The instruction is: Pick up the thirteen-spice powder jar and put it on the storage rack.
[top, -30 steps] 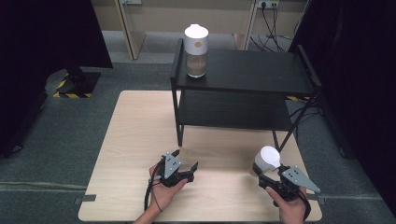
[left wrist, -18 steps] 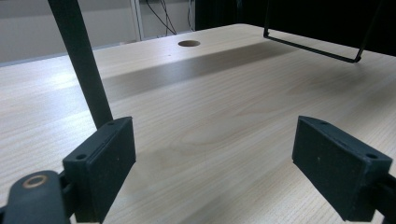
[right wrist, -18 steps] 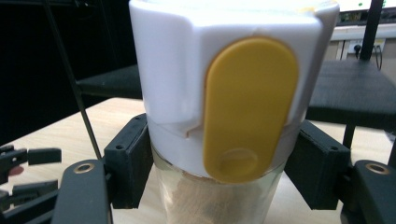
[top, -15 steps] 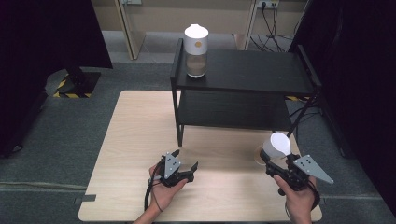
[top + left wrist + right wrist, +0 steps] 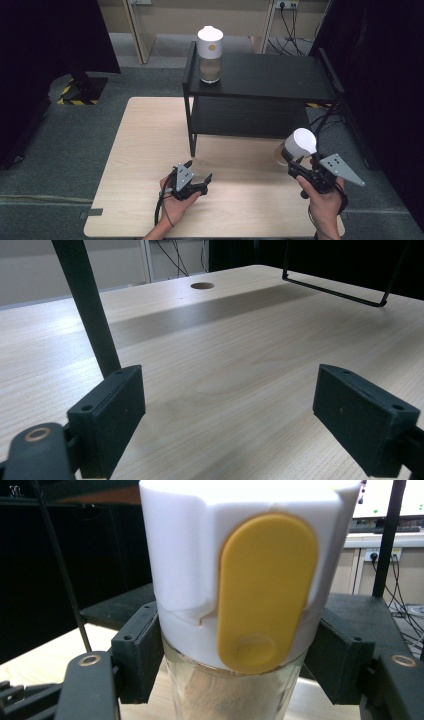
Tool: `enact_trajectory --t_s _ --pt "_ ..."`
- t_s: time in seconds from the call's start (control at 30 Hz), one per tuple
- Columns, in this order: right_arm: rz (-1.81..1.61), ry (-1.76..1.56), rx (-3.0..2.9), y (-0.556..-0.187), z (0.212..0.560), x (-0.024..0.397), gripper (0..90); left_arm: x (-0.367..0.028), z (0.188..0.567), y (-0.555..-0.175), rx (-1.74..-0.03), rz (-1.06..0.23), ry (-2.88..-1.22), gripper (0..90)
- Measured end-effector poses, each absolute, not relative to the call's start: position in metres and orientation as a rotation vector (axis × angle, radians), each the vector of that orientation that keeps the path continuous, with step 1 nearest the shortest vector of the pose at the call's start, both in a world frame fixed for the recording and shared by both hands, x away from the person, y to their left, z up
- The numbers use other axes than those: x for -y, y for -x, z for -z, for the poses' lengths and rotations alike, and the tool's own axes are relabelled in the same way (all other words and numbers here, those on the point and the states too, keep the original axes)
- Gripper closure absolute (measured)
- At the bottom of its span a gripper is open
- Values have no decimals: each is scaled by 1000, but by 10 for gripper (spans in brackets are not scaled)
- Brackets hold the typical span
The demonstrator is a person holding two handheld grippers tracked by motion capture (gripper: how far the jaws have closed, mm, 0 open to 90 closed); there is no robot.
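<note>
My right fingers (image 5: pixel 135 650) are clamped on the jar (image 5: pixel 235 605), one black pad on each side of the glass just under its white lid, whose yellow flap faces back along the jaws; my left fingers (image 5: pixel 107 415) stand wide apart with only bare wood between them. The right gripper (image 5: pixel 296 159) carries that jar (image 5: pixel 299 146) tilted, lid up and away from me, clear above the table (image 5: pixel 145 150), in front of the right end of the black shelf rack (image 5: pixel 265 80); my right hand (image 5: pixel 322 192) is raised under it with the wrist bent back. My left hand (image 5: pixel 177 200) rests low on the wood, the left gripper (image 5: pixel 192 172) lying level and aimed at the rack's front left leg (image 5: pixel 90 310), which stands just beyond its pad. Between the two grippers the tabletop in front of the rack is open. The rack's lower shelf sits under a dark gap, and its right frame and slanted brace stand near the held jar. Farthest off, a second white-lidded jar (image 5: pixel 210 55) stands upright on the rack's top shelf at its left end, with the shelf to its right open.
</note>
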State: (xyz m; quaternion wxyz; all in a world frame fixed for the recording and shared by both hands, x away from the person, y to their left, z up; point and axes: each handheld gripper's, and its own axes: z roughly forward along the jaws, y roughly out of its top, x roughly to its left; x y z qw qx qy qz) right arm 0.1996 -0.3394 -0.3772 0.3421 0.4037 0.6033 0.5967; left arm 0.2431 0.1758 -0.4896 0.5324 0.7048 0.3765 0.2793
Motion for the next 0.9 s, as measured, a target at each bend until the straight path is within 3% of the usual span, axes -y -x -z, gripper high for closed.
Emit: enact_trajectory --t_s 0.9 --pt "-1573 -1016 -1488 -222 319 336 309 -176 489 -243 -896 -665 -1684 131"
